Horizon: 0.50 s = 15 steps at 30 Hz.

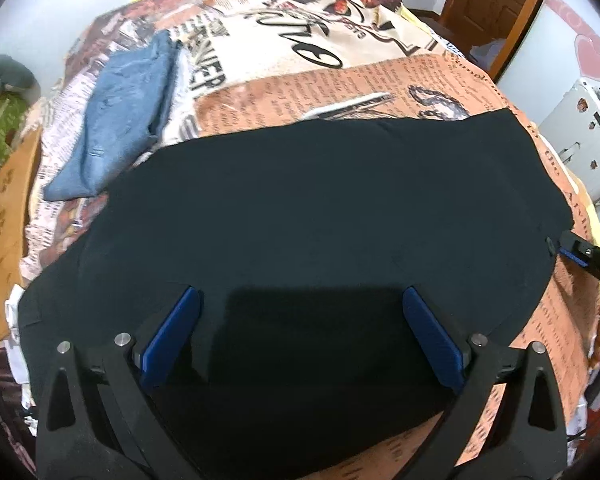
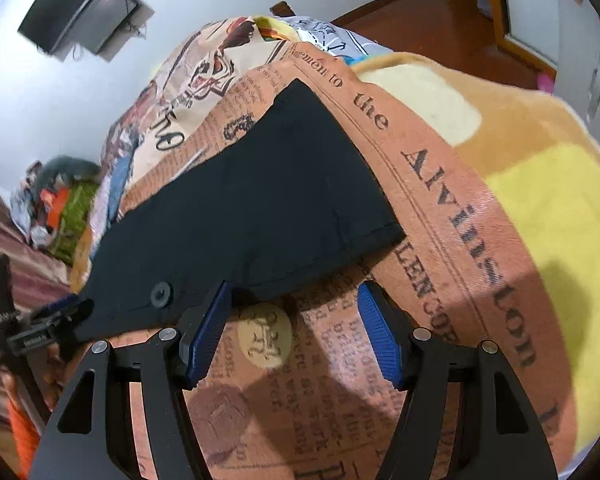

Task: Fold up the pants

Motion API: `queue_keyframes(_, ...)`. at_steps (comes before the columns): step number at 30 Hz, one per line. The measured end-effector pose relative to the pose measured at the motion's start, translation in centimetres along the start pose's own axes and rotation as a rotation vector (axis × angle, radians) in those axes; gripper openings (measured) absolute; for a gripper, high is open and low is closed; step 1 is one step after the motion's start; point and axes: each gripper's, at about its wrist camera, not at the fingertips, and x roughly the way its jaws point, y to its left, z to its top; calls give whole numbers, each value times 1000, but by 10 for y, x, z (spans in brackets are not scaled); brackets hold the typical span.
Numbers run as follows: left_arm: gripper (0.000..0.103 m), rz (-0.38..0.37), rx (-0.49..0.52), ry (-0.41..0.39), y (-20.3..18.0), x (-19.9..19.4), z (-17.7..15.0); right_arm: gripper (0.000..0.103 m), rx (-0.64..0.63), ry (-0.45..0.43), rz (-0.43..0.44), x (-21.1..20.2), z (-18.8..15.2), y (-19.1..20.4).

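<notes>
Pants point(image 1: 320, 208) lie under the left gripper's point(image 1: 300, 336) released jaws, just ahead of the right gripper's point(image 2: 296, 328) released jaws.

This is a home bedroom. A bed point(image 2: 480, 216) spread with a newspaper-print cover fills both views, with a yellow and tan blanket point(image 2: 540, 200) beneath it. A flat television point(image 2: 76, 12) hangs on the white wall, a wooden door point(image 1: 488, 4) stands in the corner, and the floor point(image 2: 420, 20) is polished wood (reddish brown). Folded jeans point(image 1: 120, 120) lie on the cover.
</notes>
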Motion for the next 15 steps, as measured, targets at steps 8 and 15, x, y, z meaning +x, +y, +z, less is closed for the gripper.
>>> queue_keyframes(8,103,1,42,4,-22,11,14,57,34,-28,50,14,9,-5)
queue_keyframes(15,103,-5,45,1,-26,17,24,11,18,-17,26,20,21,-10)
